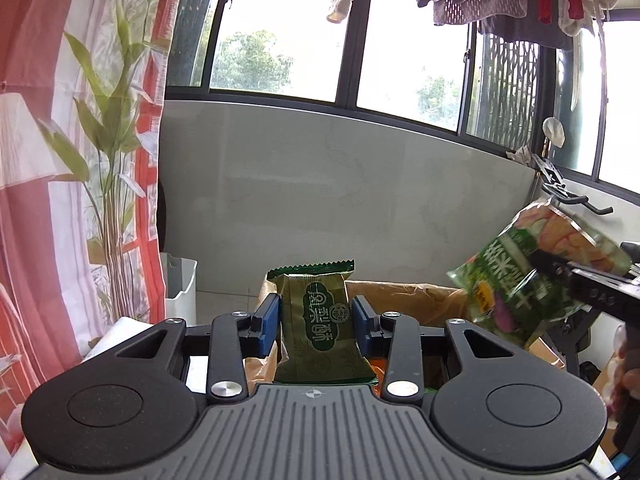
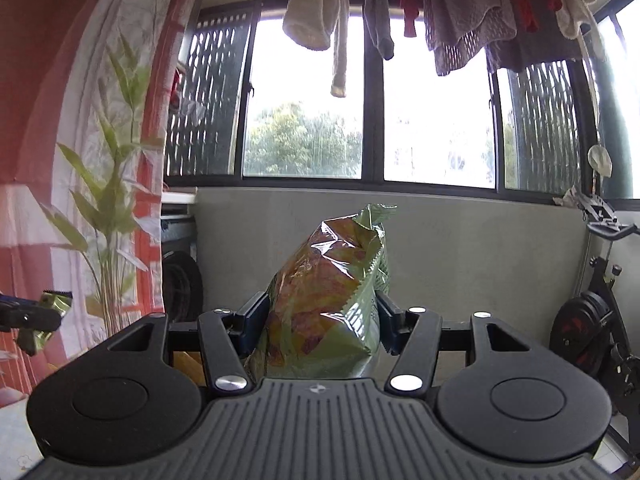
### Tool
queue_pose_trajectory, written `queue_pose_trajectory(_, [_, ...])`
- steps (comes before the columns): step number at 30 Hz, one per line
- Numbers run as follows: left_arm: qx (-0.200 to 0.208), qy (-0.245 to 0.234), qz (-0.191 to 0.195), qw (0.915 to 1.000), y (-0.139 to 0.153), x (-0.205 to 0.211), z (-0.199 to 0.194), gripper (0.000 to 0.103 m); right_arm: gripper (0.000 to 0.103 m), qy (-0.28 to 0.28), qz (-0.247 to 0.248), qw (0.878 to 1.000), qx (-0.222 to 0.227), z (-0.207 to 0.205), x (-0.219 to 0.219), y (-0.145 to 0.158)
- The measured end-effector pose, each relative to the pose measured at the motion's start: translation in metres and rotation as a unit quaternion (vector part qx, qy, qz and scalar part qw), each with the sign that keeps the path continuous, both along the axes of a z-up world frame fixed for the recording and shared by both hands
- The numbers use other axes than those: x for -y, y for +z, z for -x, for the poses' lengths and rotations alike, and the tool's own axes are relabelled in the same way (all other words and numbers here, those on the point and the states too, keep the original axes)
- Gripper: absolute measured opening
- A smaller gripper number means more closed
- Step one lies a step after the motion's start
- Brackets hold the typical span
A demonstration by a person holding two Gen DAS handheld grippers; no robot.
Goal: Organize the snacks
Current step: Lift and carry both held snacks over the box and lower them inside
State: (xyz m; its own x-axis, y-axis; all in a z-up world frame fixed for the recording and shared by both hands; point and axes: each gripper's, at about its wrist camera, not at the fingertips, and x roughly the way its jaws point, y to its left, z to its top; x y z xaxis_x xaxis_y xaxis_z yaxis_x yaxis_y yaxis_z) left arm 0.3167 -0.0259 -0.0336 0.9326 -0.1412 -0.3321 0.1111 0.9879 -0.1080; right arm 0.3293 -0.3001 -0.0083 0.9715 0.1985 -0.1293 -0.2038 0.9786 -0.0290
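My left gripper (image 1: 316, 320) is shut on a small green pastry packet (image 1: 320, 320), held upright in the air between the blue pads. My right gripper (image 2: 320, 320) is shut on a large green snack bag (image 2: 332, 300) with orange pictures, also held up. In the left wrist view the right gripper (image 1: 560, 276) and its snack bag (image 1: 532, 272) show at the right. In the right wrist view the left gripper (image 2: 32, 316) with the pastry packet (image 2: 50, 312) shows at the far left edge.
A brown cardboard box (image 1: 408, 300) lies just beyond and below my left gripper. A white bin (image 1: 180, 288) stands by the red and white curtain (image 1: 72, 160). A grey wall under windows is ahead. An exercise bike (image 2: 596, 320) stands at the right. Laundry hangs above.
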Motion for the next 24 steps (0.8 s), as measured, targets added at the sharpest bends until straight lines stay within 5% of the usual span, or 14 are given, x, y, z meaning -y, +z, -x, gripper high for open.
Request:
queue_pose_trajectory(7, [-0.017, -0.002, -0.004, 0.9999, -0.011, 0.006, -0.015, 0.041, 0.059, -0.010, 0.038, 0.991, -0.130, -0.041, -0.029, -0.044])
queue_pose_trajectory(11, [-0.028, -0.002, -0.004, 0.9996, -0.014, 0.006, -0.021, 0.041, 0.077, -0.021, 0.016, 0.985, -0.173, -0.049, -0.023, -0.043])
queue_pose_trajectory(17, [-0.039, 0.001, -0.001, 0.9992, -0.017, 0.008, -0.024, 0.041, 0.080, 0.003, -0.025, 0.990, -0.141, -0.033, -0.002, -0.029])
queue_pose_trajectory(19, [-0.042, 0.000, 0.000, 0.9991, -0.018, 0.009, -0.024, 0.041, 0.073, 0.011, -0.016, 0.990, -0.141, -0.032, -0.001, -0.026])
queue_pose_trajectory(21, [-0.043, -0.001, -0.001, 0.9991, -0.018, 0.011, -0.023, 0.041, 0.047, 0.011, 0.006, 0.990, -0.140, -0.033, -0.004, -0.027])
queue_pose_trajectory(24, [-0.044, -0.003, -0.002, 0.9990, -0.018, 0.013, -0.023, 0.041, 0.029, 0.027, 0.021, 0.989, -0.146, -0.038, -0.009, -0.029])
